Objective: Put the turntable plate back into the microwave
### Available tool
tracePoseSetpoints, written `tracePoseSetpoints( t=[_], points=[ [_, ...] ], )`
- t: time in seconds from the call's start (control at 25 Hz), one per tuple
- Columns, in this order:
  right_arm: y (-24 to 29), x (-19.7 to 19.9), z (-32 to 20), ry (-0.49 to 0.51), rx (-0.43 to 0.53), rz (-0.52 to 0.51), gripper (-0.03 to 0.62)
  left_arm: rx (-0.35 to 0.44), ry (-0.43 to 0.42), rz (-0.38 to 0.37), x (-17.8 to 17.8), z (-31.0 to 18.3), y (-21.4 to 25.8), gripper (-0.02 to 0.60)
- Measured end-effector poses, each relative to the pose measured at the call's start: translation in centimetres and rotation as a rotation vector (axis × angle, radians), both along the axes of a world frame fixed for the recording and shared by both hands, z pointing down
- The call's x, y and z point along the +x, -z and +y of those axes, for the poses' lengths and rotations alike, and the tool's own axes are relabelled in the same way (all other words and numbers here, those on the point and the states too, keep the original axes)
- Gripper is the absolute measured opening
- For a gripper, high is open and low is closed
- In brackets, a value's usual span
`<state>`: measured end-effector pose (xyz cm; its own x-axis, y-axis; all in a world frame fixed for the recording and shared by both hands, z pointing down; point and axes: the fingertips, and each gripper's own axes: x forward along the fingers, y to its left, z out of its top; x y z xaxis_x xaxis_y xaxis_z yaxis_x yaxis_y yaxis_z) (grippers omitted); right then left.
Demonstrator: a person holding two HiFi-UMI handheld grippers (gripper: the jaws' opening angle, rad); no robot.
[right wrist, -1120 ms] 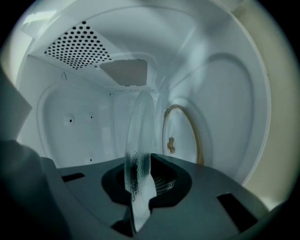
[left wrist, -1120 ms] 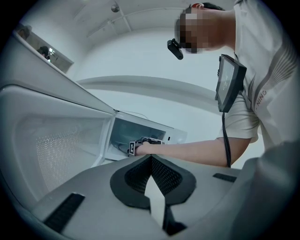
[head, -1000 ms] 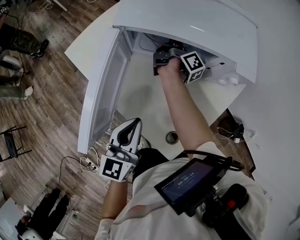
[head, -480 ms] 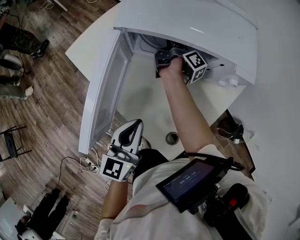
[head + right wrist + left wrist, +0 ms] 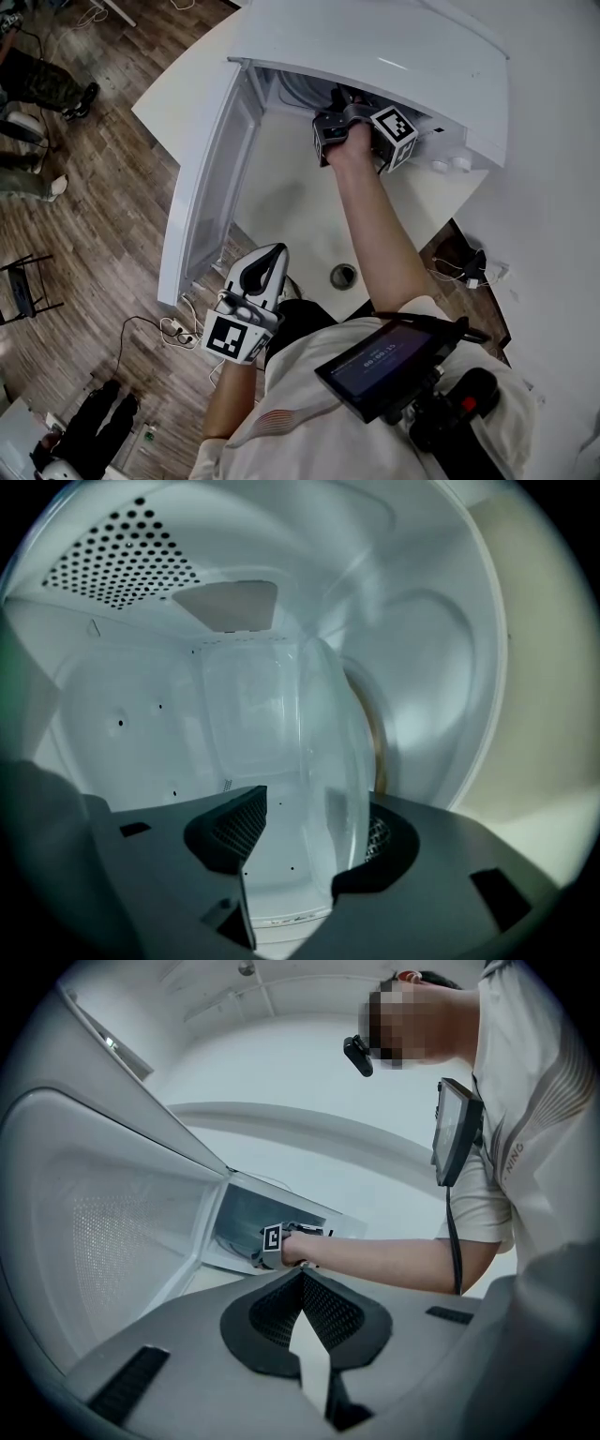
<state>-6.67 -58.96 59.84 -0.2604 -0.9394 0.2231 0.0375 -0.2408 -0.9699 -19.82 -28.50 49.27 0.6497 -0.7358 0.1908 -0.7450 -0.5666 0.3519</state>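
Note:
The white microwave [image 5: 375, 56] stands on the table with its door [image 5: 202, 187] swung open to the left. My right gripper [image 5: 330, 105] reaches into the cavity, only its marker cube and rear showing in the head view. In the right gripper view the clear glass turntable plate [image 5: 328, 752] is seen edge-on between the jaws of the right gripper [image 5: 314, 803], which are opening. The left pad stands clear of the glass and the plate lies close by the right pad. My left gripper [image 5: 267, 255] hangs shut and empty below the table's front edge, pointing at the microwave.
The white table [image 5: 300, 216] has a round cable hole [image 5: 343, 276] near its front edge. Cables [image 5: 173, 323] lie on the wooden floor at the left. A white wall runs close along the right side. The open door [image 5: 122, 1232] fills the left of the left gripper view.
My right hand has shifted slightly right and rolled a little at the microwave's mouth. The left gripper has stayed in place.

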Motion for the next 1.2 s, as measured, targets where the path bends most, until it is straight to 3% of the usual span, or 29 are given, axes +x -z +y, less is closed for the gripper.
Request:
tracePoseSetpoints(
  t=[0.16,0.56,0.92,1.2],
  points=[
    [-0.2,-0.7,0.8,0.050,-0.016,-0.018,0.202,0.010,-0.041,0.016,0.7,0.6,0.4,0.009],
    [0.1,-2.0,1.2,0.175,-0.025,-0.072,0.202,-0.013,-0.029,0.031,0.5,0.8,-0.1,0.009],
    [0.0,-2.0,2.4,0.147,0.038,-0.019,0.202,-0.024,-0.055,0.026,1.4,1.2,-0.5,0.009],
    [-0.1,-2.5,3.5,0.173,0.022,-0.030,0.202,-0.026,-0.051,0.022,1.0,1.5,-0.4,0.009]
  ],
)
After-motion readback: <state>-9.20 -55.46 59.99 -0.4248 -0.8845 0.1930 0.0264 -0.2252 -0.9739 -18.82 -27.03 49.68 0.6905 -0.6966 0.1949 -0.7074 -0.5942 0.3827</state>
